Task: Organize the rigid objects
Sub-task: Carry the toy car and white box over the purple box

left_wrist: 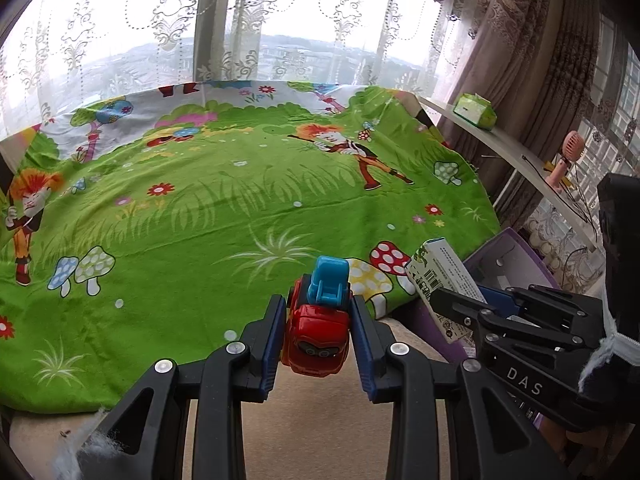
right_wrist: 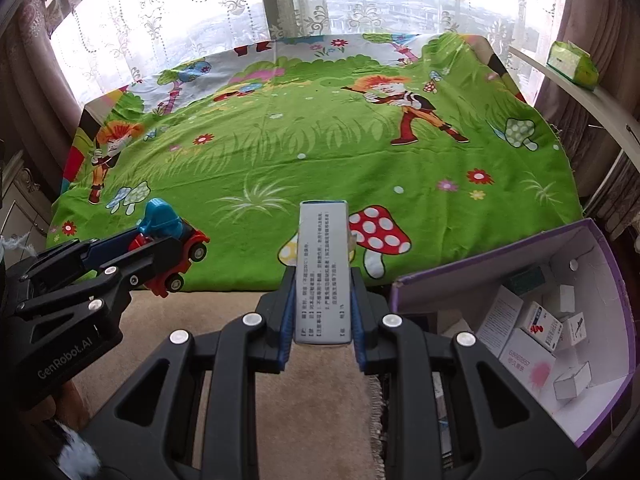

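Green sheet [right_wrist: 320,152] bare beyond toy car [left_wrist: 318,320]

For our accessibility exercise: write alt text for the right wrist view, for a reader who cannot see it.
The right gripper clamps a slim grey printed box above a green cartoon cloth. At left, the left gripper holds a red and blue toy car; at lower right, an open purple box holds small cartons.

Black gripper [left_wrist: 318,320], blue pads [left_wrist: 272,344], silver screws.
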The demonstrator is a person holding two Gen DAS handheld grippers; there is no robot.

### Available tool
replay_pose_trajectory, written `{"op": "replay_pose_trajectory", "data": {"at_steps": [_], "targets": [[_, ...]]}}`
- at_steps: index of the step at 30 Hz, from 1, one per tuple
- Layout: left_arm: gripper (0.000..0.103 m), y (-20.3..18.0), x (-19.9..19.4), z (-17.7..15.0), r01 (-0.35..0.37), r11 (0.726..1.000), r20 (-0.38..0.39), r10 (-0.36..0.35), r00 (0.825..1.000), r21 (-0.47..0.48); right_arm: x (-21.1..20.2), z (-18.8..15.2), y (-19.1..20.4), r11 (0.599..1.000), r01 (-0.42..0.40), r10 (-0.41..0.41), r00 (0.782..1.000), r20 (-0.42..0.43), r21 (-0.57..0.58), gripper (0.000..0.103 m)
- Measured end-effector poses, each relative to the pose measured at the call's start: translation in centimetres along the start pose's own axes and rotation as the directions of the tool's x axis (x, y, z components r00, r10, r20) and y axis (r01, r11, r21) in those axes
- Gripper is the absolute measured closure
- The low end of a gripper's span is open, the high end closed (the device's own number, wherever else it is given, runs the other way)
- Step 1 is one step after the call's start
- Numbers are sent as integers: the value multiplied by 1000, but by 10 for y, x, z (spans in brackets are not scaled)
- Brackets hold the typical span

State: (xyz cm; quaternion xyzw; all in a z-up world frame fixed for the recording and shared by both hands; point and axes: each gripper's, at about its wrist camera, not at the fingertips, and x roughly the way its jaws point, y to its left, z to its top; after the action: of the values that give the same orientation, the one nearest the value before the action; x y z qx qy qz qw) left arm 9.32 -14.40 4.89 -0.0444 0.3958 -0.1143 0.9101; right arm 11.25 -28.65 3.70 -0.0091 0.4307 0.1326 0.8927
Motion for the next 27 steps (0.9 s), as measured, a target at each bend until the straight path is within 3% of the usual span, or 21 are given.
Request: {"op": "replay_pose_trajectory", "data": {"at_steps": [10, 22, 23, 25, 27], "targets": [[69, -63, 11, -1, 96, 989, -58, -90, 994, 111, -26, -25, -56, 995, 74, -74, 997, -11, 73, 75], [68, -150, 38, 4, 261, 944, -149, -234, 961, 200, -61, -56, -151, 945, 268, -264, 963, -43, 190, 75], [67, -156, 40, 4, 261, 942, -154, -232, 960, 209, -63, -58, -157, 938, 280, -277, 960, -44, 203, 75], [51, -164, 41, 4, 269, 938, -157, -238, 959, 220, -67, -61, -167, 927, 300, -298, 954, -46, 223, 75], [41, -167, 41, 3, 274, 935, -154, -243, 958, 224, -70, -63, -173, 921, 310, -307, 951, -50, 238, 65]]}}
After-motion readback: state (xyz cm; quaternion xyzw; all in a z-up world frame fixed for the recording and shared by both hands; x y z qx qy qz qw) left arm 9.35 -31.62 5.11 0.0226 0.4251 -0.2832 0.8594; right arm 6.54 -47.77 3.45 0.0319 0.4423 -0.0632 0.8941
